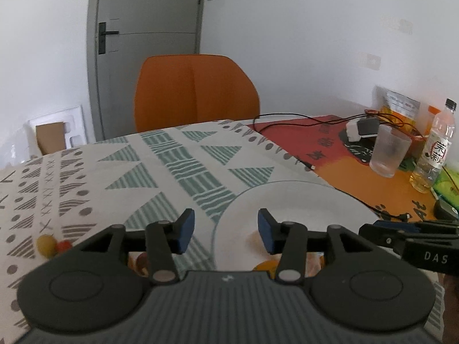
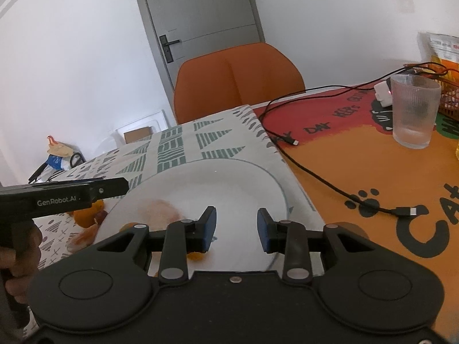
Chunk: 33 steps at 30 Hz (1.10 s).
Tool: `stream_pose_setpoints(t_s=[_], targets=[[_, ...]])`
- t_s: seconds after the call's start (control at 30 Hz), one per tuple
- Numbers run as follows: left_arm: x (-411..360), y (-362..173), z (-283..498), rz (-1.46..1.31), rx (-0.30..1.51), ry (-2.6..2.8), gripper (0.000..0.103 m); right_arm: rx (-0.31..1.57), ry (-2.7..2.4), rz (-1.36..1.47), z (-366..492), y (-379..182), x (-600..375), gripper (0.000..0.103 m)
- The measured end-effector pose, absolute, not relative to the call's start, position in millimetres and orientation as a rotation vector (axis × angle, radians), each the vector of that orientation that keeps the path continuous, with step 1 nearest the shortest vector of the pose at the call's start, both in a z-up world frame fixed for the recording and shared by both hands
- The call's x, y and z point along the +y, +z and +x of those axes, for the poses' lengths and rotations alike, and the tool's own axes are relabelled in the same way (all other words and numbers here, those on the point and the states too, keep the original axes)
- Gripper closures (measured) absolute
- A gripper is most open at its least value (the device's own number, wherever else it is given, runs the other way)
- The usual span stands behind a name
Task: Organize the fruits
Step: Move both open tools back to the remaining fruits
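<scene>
A white plate (image 1: pixel 301 200) lies on the patterned cloth; it also shows in the right wrist view (image 2: pixel 229 189). My left gripper (image 1: pixel 226 230) is open and empty, over the plate's left rim. My right gripper (image 2: pixel 236 229) is open and empty above the plate's near part. An orange fruit piece (image 1: pixel 266 265) lies on the plate's near edge, partly hidden by my fingers; it shows in the right wrist view (image 2: pixel 195 255) too. A yellow fruit (image 1: pixel 45 245) and a small red one (image 1: pixel 63 246) lie on the cloth at left. Orange fruits (image 2: pixel 86 215) sit left of the plate.
An orange chair (image 1: pixel 195 91) stands behind the table. On the orange mat at right are a ribbed glass (image 1: pixel 388 153), a bottle (image 1: pixel 434 149), black cables (image 2: pixel 330 177) and a white charger (image 2: pixel 383 93). The left gripper's body (image 2: pixel 57 197) reaches in from the left.
</scene>
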<state>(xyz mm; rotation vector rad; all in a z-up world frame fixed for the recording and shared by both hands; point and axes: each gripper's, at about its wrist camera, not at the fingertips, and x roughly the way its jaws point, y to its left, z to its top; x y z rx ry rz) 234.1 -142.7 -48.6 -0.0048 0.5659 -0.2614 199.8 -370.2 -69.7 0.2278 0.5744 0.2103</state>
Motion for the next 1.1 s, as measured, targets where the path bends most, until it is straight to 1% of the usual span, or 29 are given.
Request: stream_pose_setpoints(t_s=[0.1, 0.17, 0.33, 0.4, 0.47, 0.5, 0.57, 0.63, 0.7, 0.77, 0.87, 0.93, 1.03, 1.1], targets=[[-135.2, -45.2, 228.7, -0.013, 0.560, -0.248, 0.048, 0.572, 0.219, 0.224, 198.8, -67.8, -366.0, 0.069], [-130.1, -43.0, 225.1, -0.016, 0.555, -0.236, 0.045, 0.568, 0.224, 0.221, 198.0, -66.6, -362.9, 0.065], [-113.2, -36.3, 214.3, -0.026, 0.538, -0.197, 0.038, 0.566, 0.244, 0.215, 196.5, -63.6, -354.3, 0.061], [-105.0, -33.2, 209.3, -0.032, 0.529, -0.178, 0.028, 0.563, 0.253, 0.211, 195.1, -62.0, -348.8, 0.056], [-95.8, -30.1, 203.4, -0.033, 0.514, -0.152, 0.024, 0.557, 0.264, 0.210, 193.7, -60.0, -343.4, 0.048], [-91.6, -28.6, 200.7, -0.033, 0.509, -0.140, 0.023, 0.554, 0.271, 0.210, 193.2, -58.8, -340.6, 0.046], [-83.1, -26.8, 196.7, -0.036, 0.506, -0.117, 0.021, 0.549, 0.282, 0.211, 192.2, -57.1, -335.2, 0.037], [-73.8, -26.0, 193.2, -0.047, 0.510, -0.092, 0.020, 0.544, 0.291, 0.215, 191.3, -55.6, -330.4, 0.031], [-64.6, -26.3, 189.2, -0.060, 0.508, -0.075, 0.019, 0.543, 0.302, 0.213, 191.8, -54.4, -325.1, 0.029], [-55.6, -26.6, 185.5, -0.068, 0.508, -0.055, 0.018, 0.540, 0.311, 0.216, 191.2, -52.8, -319.9, 0.021], [-44.9, -26.3, 182.2, -0.075, 0.506, -0.032, 0.018, 0.533, 0.327, 0.219, 189.3, -50.0, -312.7, 0.013], [-37.9, -26.7, 179.0, -0.080, 0.507, -0.019, 0.017, 0.529, 0.339, 0.217, 189.5, -47.3, -307.1, 0.011], [-29.5, -27.1, 175.5, -0.085, 0.509, -0.001, 0.012, 0.522, 0.359, 0.209, 191.1, -44.3, -299.5, 0.007], [-23.7, -27.3, 173.5, -0.091, 0.507, 0.006, 0.010, 0.526, 0.373, 0.198, 192.0, -43.4, -293.5, 0.007]])
